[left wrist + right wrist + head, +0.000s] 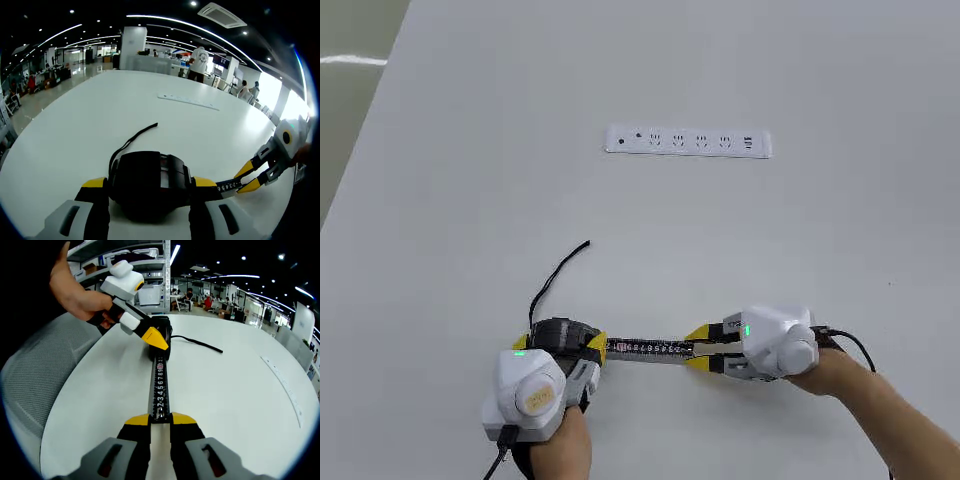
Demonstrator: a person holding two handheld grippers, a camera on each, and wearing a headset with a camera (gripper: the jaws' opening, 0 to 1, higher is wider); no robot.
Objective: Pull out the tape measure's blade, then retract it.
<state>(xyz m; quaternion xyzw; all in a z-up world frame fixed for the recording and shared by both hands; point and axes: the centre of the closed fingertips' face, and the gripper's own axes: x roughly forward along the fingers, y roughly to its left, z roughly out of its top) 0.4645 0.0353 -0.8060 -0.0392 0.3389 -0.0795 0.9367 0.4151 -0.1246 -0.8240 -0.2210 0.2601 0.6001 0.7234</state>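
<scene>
A black tape measure case [563, 337] [149, 184] [164, 334] lies on the white table [650, 230], and my left gripper [592, 352] [150, 185] is shut on it, its yellow-tipped fingers [94, 183] pressed to both sides. A short length of blade [648, 349] [160, 390] [227, 187] with printed numbers runs from the case to the right. My right gripper [698, 348] [160, 419] is shut on the blade's end. A black wrist strap [557, 275] [132, 140] [200, 343] trails from the case across the table.
A white power strip [688, 141] [188, 100] lies flat farther back on the table. The table's left edge [360, 125] borders a greenish floor. Office desks and people stand in the distance.
</scene>
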